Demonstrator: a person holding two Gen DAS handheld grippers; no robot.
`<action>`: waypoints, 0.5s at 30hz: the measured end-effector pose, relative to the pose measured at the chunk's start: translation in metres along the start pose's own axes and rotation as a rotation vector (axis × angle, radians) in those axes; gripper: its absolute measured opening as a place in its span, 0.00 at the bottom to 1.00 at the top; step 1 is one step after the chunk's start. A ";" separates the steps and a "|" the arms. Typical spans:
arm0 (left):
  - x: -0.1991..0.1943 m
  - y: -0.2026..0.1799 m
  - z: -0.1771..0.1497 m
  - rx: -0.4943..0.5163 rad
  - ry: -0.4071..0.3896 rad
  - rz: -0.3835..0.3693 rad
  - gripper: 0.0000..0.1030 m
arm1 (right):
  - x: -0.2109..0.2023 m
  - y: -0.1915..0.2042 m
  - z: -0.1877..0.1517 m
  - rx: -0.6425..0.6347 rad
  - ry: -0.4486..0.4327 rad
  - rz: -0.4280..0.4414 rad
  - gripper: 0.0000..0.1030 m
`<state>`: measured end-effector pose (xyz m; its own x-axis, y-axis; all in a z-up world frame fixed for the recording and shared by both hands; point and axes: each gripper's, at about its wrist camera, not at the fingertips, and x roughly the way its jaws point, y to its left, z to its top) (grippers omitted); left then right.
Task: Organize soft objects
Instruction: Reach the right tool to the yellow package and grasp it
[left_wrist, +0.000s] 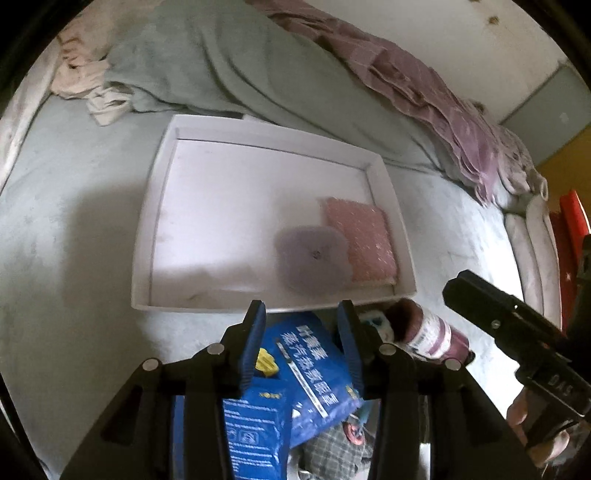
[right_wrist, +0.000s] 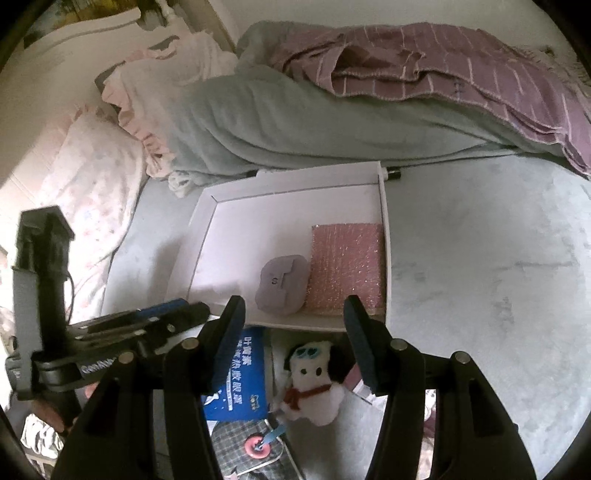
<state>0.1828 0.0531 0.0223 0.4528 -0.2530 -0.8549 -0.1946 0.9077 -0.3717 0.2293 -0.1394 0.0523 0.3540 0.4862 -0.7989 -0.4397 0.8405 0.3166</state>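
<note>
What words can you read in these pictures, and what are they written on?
"DAS": on the right gripper's black body, seen upside down in the left wrist view; any further letters are unclear.
"Gen": on the left gripper's body; the rest is blurred.
Blue packet: large white Chinese characters, upside down and too blurred to read surely.
Maroon bottle: label too blurred.

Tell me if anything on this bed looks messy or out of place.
Yes. Several items sit in a loose heap just outside the white tray: a blue packet, a white plush toy and a plaid pouch overlap each other. Inside the tray, the pink pad and lilac pouch lie neatly side by side.
</note>
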 end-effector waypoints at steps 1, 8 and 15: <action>0.001 -0.003 -0.001 0.012 0.007 0.004 0.39 | -0.003 0.001 -0.002 -0.001 -0.001 -0.001 0.55; 0.012 -0.034 -0.013 0.123 0.076 -0.015 0.39 | -0.020 -0.005 -0.025 0.003 0.055 -0.078 0.55; 0.013 -0.056 -0.022 0.221 0.107 -0.022 0.39 | -0.039 -0.034 -0.053 0.087 0.110 -0.145 0.55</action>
<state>0.1804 -0.0079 0.0243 0.3581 -0.2966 -0.8853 0.0150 0.9499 -0.3121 0.1866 -0.1994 0.0461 0.3137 0.3333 -0.8891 -0.3161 0.9196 0.2332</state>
